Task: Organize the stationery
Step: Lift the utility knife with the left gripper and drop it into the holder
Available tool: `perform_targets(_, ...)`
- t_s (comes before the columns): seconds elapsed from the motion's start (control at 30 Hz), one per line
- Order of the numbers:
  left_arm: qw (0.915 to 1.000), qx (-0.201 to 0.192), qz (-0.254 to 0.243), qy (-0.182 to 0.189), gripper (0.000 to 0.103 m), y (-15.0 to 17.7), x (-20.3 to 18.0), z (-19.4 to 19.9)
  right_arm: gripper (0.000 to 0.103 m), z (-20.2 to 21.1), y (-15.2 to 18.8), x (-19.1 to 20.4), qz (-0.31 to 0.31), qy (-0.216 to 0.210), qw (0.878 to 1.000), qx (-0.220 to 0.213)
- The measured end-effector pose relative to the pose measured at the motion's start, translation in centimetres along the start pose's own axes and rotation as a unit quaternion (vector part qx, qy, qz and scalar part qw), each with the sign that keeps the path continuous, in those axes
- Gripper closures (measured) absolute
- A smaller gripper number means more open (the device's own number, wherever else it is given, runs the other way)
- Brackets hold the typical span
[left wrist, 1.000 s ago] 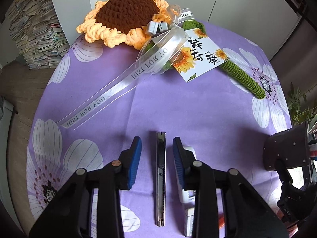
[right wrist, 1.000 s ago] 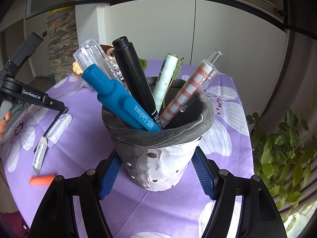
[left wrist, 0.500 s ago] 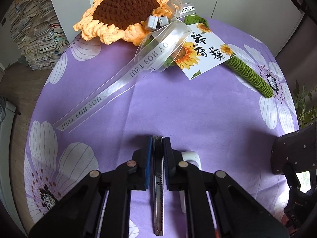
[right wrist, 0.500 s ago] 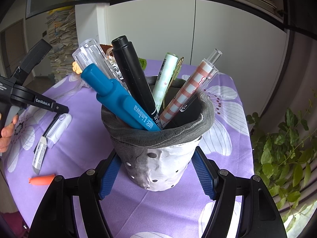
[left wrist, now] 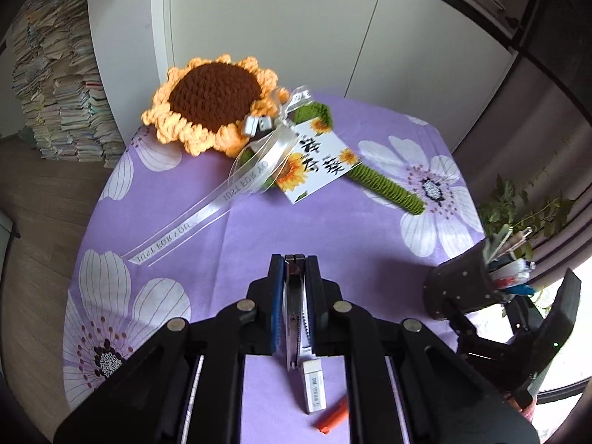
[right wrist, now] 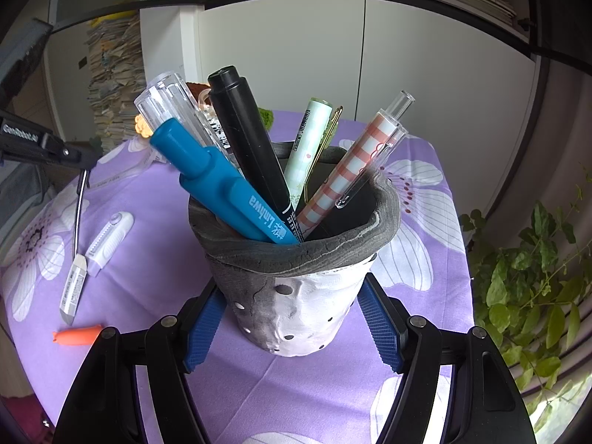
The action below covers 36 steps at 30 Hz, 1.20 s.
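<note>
My left gripper is shut on a slim metal utility knife and holds it lifted above the purple cloth; in the right wrist view the knife hangs down from it. My right gripper is shut on the grey pen holder, which stands on the table and holds several pens, among them a blue marker and a black one. The holder also shows in the left wrist view. On the cloth lie a white eraser, an orange cap and a white correction tape.
A crochet sunflower with a card and a ribbon lies at the far side of the round table. A potted plant stands off the right edge. Stacked papers are at the left wall.
My left gripper closed on the utility knife and has lifted it off the cloth, tilting the view up. The right gripper and pen holder have not moved.
</note>
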<state>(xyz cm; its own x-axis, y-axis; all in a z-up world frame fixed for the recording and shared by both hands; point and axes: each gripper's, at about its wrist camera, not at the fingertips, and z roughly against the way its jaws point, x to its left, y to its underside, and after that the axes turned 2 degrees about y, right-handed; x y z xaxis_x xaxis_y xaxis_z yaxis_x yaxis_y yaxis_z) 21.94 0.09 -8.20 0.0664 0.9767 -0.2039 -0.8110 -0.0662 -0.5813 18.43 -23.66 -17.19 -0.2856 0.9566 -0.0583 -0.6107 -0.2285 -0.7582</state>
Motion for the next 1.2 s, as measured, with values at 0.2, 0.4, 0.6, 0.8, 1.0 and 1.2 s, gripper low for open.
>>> perform_targets(0.2,0.9961,-0.054,-0.043,0.054,0.094,-1.4,-4.2,4.5,0.031,0.1,0.0,-0.1,0.0,0.0,1.0,0.0)
perform_targets(0.4,0.9845,-0.113,-0.095,0.095,0.094,-3.1,-9.5,7.6,0.031,0.1,0.0,-0.1,0.0,0.0,1.0,0.001)
perform_targets(0.6,0.9747,-0.128,-0.128,0.131,0.094,-4.6,-13.9,7.4,0.031,0.1,0.2,-0.6,0.0,0.0,1.0,0.001)
perform_targets(0.8,0.9706,-0.113,-0.155,0.145,0.094,-4.6,-16.3,5.3,0.031,-0.1,0.1,-0.6,-0.001,-0.004,1.0,0.003)
perform_targets(1.0,0.9721,-0.09,-0.178,0.124,0.094,-3.5,-17.0,2.9,0.031,-0.1,0.0,-0.5,0.0,-0.004,1.0,0.001)
perform_targets(1.2,0.9708,-0.074,-0.207,0.096,0.094,-2.0,-17.3,0.9,0.031,-0.1,0.0,-0.5,-0.001,-0.003,1.0,0.001)
